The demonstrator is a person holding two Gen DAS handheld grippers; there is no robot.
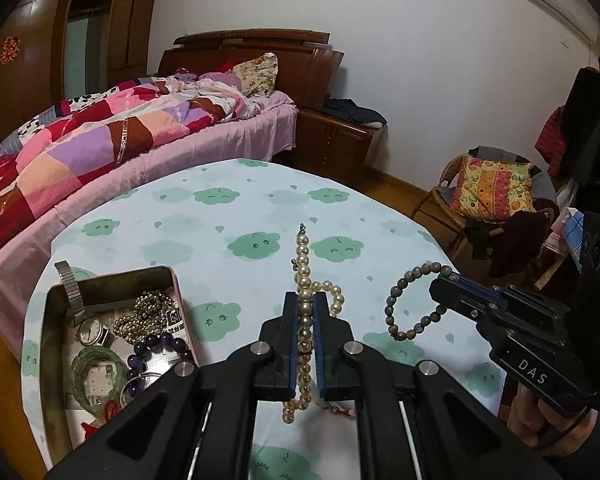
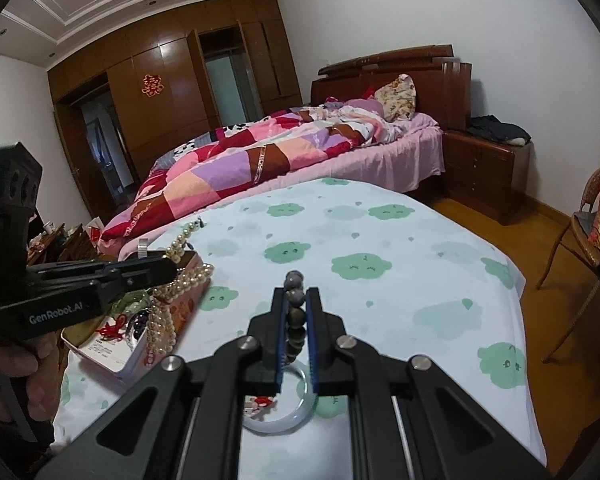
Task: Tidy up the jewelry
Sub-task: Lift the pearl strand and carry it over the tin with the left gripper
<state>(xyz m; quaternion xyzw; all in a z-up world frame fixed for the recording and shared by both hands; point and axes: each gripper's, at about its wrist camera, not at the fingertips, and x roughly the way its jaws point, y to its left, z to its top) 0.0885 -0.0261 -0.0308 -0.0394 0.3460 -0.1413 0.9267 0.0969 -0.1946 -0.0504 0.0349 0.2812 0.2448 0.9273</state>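
Note:
In the left wrist view my left gripper (image 1: 305, 298) is shut on a pearl necklace (image 1: 302, 254), which hangs in loops above the cloud-print tablecloth (image 1: 240, 200). To its right my right gripper (image 1: 440, 280) is shut on a grey bead bracelet (image 1: 396, 308) that dangles as a ring. The right wrist view shows the same grip: my right gripper (image 2: 296, 294) pinches the grey bead bracelet (image 2: 294, 280), and my left gripper (image 2: 171, 267) holds the pearl necklace (image 2: 168, 304) over an open tin box (image 2: 112, 358). The tin box (image 1: 116, 278) holds a watch (image 1: 91, 330), a gold bead chain (image 1: 146, 314) and a purple bead bracelet (image 1: 156, 344).
A pale jade bangle (image 2: 300, 416) and a small red charm (image 2: 262, 402) lie on the cloth under my right gripper. A green bangle (image 1: 96, 380) lies in the tin. A bed (image 1: 100, 140) stands behind the table, a wicker chair (image 1: 484, 196) to the right.

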